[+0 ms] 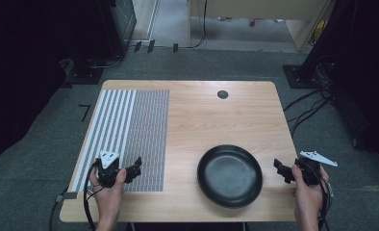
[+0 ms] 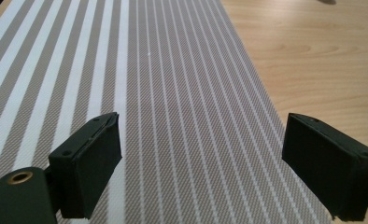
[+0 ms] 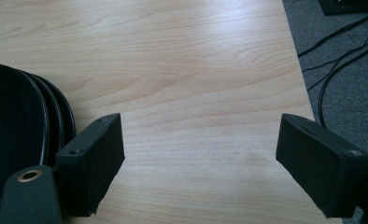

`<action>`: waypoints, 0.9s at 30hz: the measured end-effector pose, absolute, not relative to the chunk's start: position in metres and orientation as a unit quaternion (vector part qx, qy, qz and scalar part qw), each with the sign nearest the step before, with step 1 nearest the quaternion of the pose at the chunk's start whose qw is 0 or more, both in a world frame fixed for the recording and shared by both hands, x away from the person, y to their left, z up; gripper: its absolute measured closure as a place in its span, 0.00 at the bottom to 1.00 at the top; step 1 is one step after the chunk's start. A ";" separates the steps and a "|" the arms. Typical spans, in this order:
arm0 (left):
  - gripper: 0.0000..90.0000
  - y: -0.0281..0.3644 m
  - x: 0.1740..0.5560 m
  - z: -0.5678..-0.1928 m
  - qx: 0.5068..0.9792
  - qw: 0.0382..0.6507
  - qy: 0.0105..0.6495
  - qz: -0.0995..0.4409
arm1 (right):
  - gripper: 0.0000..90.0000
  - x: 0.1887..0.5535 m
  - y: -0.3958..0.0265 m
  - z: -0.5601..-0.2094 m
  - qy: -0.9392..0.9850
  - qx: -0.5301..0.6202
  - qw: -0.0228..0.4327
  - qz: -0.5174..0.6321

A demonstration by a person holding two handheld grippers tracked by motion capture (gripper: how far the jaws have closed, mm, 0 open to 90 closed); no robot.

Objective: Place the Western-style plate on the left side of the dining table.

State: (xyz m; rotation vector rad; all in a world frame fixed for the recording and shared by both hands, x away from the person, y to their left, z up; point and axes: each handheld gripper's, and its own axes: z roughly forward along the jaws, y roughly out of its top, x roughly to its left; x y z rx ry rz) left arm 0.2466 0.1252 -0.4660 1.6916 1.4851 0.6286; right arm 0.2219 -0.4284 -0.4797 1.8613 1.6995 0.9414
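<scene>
Approach stage, nothing gripped yet. Left gripper (image 1: pixel 132 170) over near end of striped mat (image 1: pixel 130 130), jaws wide apart, mat flat beneath. Right gripper (image 1: pixel 283 170) just right of black plates (image 1: pixel 230 175) (looks like a stack), jaws apart. Next likely: close on mat edge or plate rim

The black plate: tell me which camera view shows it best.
The high view. There the whole black plate lies in sight on the table, round rim and all, beside the right gripper. The right gripper view catches just its curved edge at the left. The left gripper view looks along the striped mat instead.
</scene>
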 end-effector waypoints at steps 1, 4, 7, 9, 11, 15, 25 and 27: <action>0.13 0.121 0.249 -0.465 0.666 0.393 0.584 0.247 | 0.16 0.223 -0.427 -0.478 0.617 0.675 0.226 0.335; 0.13 0.108 0.253 -0.464 0.669 0.399 0.578 0.243 | 0.17 0.224 -0.425 -0.476 0.613 0.674 0.238 0.336; 0.14 0.095 0.256 -0.461 0.673 0.408 0.569 0.239 | 0.17 0.224 -0.423 -0.476 0.611 0.669 0.246 0.343; 0.14 0.088 0.256 -0.459 0.676 0.410 0.563 0.241 | 0.18 0.222 -0.422 -0.476 0.607 0.667 0.254 0.349; 0.14 0.082 0.255 -0.459 0.679 0.413 0.556 0.245 | 0.18 0.220 -0.422 -0.477 0.606 0.666 0.255 0.351; 0.14 0.077 0.253 -0.459 0.685 0.416 0.547 0.240 | 0.19 0.216 -0.422 -0.482 0.604 0.669 0.251 0.354; 0.14 0.052 0.248 -0.465 0.707 0.417 0.527 0.220 | 0.20 0.213 -0.419 -0.483 0.596 0.673 0.242 0.366; 0.14 0.043 0.246 -0.467 0.713 0.417 0.521 0.215 | 0.21 0.209 -0.419 -0.479 0.591 0.674 0.247 0.369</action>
